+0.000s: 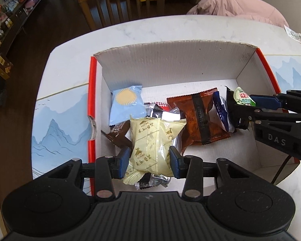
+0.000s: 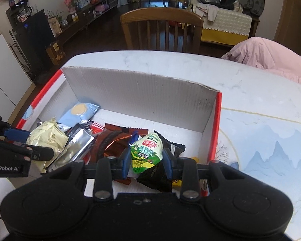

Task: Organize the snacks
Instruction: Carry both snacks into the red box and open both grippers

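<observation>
Mid-delivery, by the look of it — both hands over the cardboard box (image 1: pixel 170 60) on the table (image 1: pixel 150 28), each carrying a snack.

Left gripper (image 1: pixel 149 160) clamped on a pale yellow packet (image 1: pixel 148 144), with a silvery wrapper (image 1: pixel 150 182) caught beneath it, pads pressed to either side of the bundle. Hanging over the near left part of the box, above the pile.

Right gripper (image 2: pixel 147 158) closed on a green and white pouch (image 2: pixel 147 150), with a black packet (image 2: pixel 156 176) pinched along under it. Poised over the near right part of the box.

Already lying on the box floor: a light blue packet (image 1: pixel 126 102) toward the far left, a reddish-brown packet (image 1: pixel 200 118) in the middle, a dark blue packet (image 1: pixel 222 112) beside that.

Next, probably: lower each load just clear of the pile, then let go — yellow bundle to the left, green pouch to the right. Worth watching for the extra wrappers slipping loose early, and for the two grippers crowding each other inside the walls.
</observation>
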`<action>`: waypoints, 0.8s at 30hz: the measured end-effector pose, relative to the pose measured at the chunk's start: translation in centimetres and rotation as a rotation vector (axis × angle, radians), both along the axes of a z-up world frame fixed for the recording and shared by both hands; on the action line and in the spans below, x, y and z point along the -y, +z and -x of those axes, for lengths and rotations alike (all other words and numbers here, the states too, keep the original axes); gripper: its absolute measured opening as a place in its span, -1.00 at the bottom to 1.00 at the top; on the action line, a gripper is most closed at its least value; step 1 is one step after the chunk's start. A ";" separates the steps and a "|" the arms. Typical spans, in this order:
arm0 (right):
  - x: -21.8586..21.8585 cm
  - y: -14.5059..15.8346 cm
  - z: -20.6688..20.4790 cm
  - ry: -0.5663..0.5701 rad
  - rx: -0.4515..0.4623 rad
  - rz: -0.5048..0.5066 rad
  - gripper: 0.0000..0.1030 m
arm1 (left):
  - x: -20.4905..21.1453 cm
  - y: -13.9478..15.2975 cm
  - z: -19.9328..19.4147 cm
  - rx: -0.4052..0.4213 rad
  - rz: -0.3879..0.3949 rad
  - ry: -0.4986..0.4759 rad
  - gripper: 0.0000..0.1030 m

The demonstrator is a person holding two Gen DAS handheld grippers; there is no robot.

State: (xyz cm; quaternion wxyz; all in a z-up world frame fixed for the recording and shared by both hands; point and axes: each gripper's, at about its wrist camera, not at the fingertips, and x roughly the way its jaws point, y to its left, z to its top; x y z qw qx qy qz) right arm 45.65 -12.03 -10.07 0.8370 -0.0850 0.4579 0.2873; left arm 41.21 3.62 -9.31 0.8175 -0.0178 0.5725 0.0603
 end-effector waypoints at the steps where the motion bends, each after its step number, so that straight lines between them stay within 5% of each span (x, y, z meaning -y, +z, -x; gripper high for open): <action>1: 0.0 -0.2 -0.1 0.000 -0.003 0.002 -0.36 | 0.1 -0.2 -0.1 -0.008 -0.004 -0.002 -0.19; 20: 0.4 -0.9 -0.5 -0.016 -0.030 -0.007 -0.33 | 0.1 -1.5 -0.3 -0.024 0.032 0.002 -0.15; 24: 0.6 -0.8 -0.2 -0.043 -0.028 -0.015 -0.31 | -0.1 -1.1 0.2 -0.002 0.049 0.007 0.13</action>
